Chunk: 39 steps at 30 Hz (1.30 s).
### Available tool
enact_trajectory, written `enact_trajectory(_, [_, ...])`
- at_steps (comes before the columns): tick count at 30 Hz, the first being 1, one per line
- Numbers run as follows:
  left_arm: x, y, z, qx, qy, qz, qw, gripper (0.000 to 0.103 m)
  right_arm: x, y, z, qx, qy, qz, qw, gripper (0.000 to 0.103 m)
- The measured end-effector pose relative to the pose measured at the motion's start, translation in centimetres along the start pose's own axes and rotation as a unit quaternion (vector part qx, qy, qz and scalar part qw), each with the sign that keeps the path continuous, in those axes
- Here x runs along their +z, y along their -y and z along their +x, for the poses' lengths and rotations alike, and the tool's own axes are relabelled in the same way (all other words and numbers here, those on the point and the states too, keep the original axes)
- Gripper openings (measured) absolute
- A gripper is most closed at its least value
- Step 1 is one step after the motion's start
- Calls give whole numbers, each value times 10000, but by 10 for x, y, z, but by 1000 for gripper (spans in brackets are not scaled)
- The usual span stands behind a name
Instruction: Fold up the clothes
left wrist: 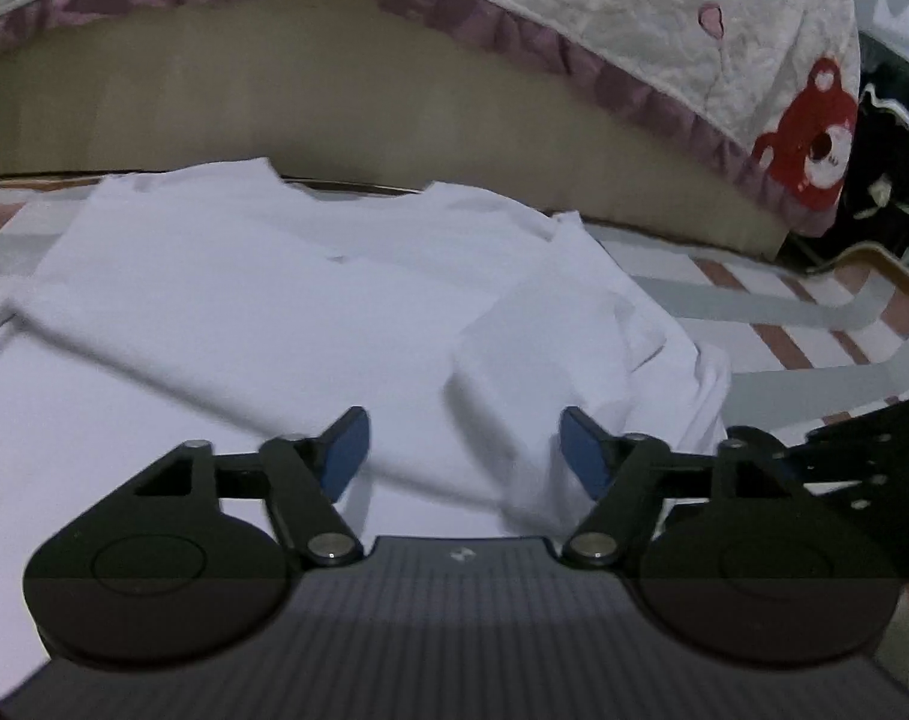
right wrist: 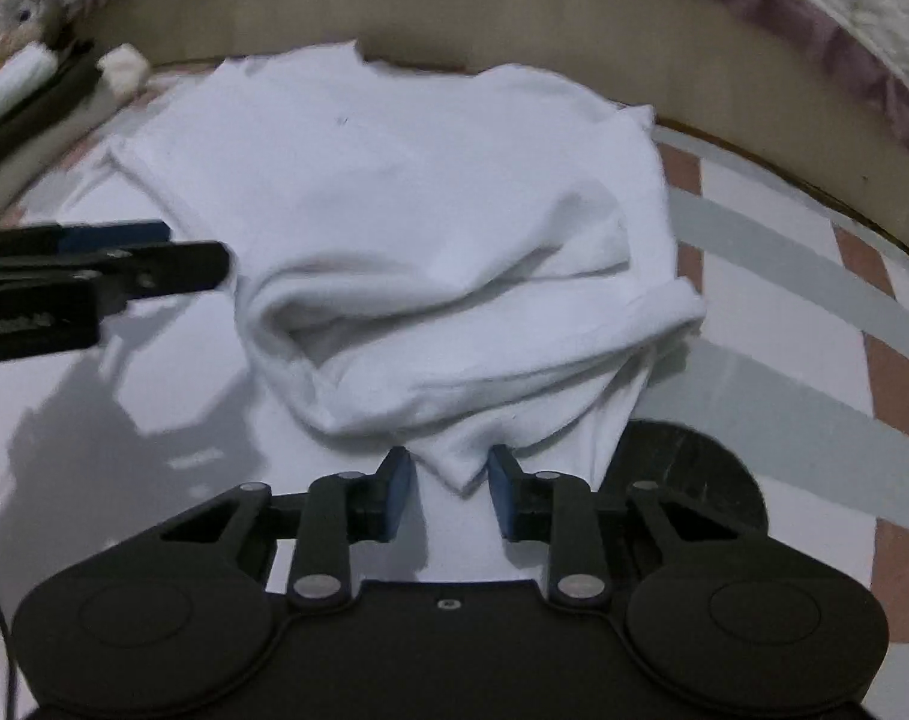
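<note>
A white shirt [right wrist: 394, 222] lies partly folded on a table [right wrist: 814, 312] covered with a cloth of white, grey and reddish-brown stripes; the shirt is the landmark for everything else. Its far edge reaches almost to the tan side [left wrist: 346, 114] of a bed beyond it, and a quilt [left wrist: 664, 30] with a purple frill and red bears hangs over that side above the shirt. On the shirt's right half the cloth is bunched into a thick rolled fold [right wrist: 466, 330], whose lowest corner hangs down as a small point. The right gripper [right wrist: 451, 486] sits at the shirt's near edge with its blue-padded fingers [right wrist: 397, 492] standing narrow on either side of that point; the pads look close to the cloth but do not plainly press it (a sliver of gap shows on each side). The left gripper [left wrist: 463, 459] hovers over the shirt's near left part, its fingers [left wrist: 346, 456] spread wide with only flat white cloth beneath them and nothing between the pads. In the right wrist view the left gripper [right wrist: 154, 252] reaches in from the left of the shirt, level with the rolled fold. In the left wrist view a dark part of the right gripper [left wrist: 862, 450] shows just right of the shirt. Left of the shirt's far corner lie some white rolled items [right wrist: 124, 69] and a dark strip, too blurred to name.
</note>
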<state>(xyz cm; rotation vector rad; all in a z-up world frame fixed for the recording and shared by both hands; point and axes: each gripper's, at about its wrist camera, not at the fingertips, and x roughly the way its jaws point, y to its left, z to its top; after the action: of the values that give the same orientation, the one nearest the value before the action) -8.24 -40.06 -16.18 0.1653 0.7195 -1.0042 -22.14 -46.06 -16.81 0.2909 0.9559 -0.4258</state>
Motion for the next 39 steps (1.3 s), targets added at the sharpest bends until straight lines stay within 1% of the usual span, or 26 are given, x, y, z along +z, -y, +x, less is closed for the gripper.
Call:
enact_trajectory(1, [4,7,8,0,-87,101,9999,82,0,4,-5,71,104,147,9998,32])
enact_trajectory(2, [7,15,18,26,-212,297,9993,84,0,9,-9,147,176,308,9993,32])
enact_trajectory(4, [12,32,41,102,-499,785,9956,85,0,23,-8,265,253,713,9968,33])
enact_trajectory(6, [15,46,64,288,-878,1326,9869,84,1,41,-6,438,277,1193,9915,34])
enact_trajectory(7, [16,50,69,270,-919,1505,9840,77,1,48,-4,547,299,1403,9881,36])
enact_trajectory(8, [18,53,70,212,-954,1597,9823,57,1,56,-2,656,320,1613,9842,36])
enact_trajectory(9, [21,57,70,160,-1009,1661,9808,42,2,60,5,871,249,1704,9812,37])
enact_trajectory(10, [24,62,69,310,-1002,1799,9781,11,3,63,14,1124,143,1750,9780,37])
enact_trajectory(11, [28,66,61,481,-815,1915,9769,12,4,65,23,1375,38,1795,9741,37])
enact_trajectory(13, [37,70,42,740,-288,2082,9749,12,5,67,29,1397,50,1839,9729,35])
enact_trajectory(14, [43,66,29,853,-30,1950,9771,12,5,67,30,1385,44,1858,9728,34])
enact_trajectory(16, [49,44,-3,1060,523,1361,9836,12,3,66,28,1290,57,1831,9746,29])
enact_trajectory(18, [46,17,-39,1183,1168,689,9837,14,3,62,26,1190,62,1735,9776,28])
enact_trajectory(19, [41,4,-50,1161,1293,443,9838,25,4,61,26,1159,62,1707,9785,28])
enact_trajectory(20, [33,-9,-56,1099,1318,244,9849,54,4,59,27,1134,60,1703,9788,28])
enact_trajectory(21, [27,-21,-57,1063,1131,175,9877,68,5,58,27,1101,56,1689,9795,28])
enact_trajectory(22, [21,-32,-54,1102,892,166,9898,75,6,56,27,1065,51,1668,9802,28])
enact_trajectory(24, [8,-52,-44,1337,431,93,9900,75,6,52,25,975,44,1556,9830,28])
enact_trajectory(27, [-8,-80,-38,1412,-165,-208,9896,75,9,45,22,822,0,1369,9872,31])
enact_trajectory(28, [-12,-85,-39,1376,-200,-338,9897,75,11,42,19,753,49,1273,9890,35])
enact_trajectory(31, [-19,-93,-44,1215,-183,-701,9899,75,12,45,6,788,449,1203,9886,39])
enact_trajectory(32, [-18,-93,-45,1101,-125,-773,9908,75,14,51,6,973,562,1444,9831,42])
enact_trajectory(34, [-11,-85,-46,861,54,-711,9937,75,14,72,13,1505,653,2315,9589,67])
enact_trajectory(36, [-7,-69,-37,638,163,-382,9971,76,12,91,23,2005,698,3179,9241,68])
enact_trajectory(37, [-5,-61,-28,579,103,-153,9982,81,9,98,30,2195,674,3552,9062,68])
enact_trajectory(39, [-3,-45,-1,744,-219,384,9962,82,5,109,48,2405,571,4155,8753,68])
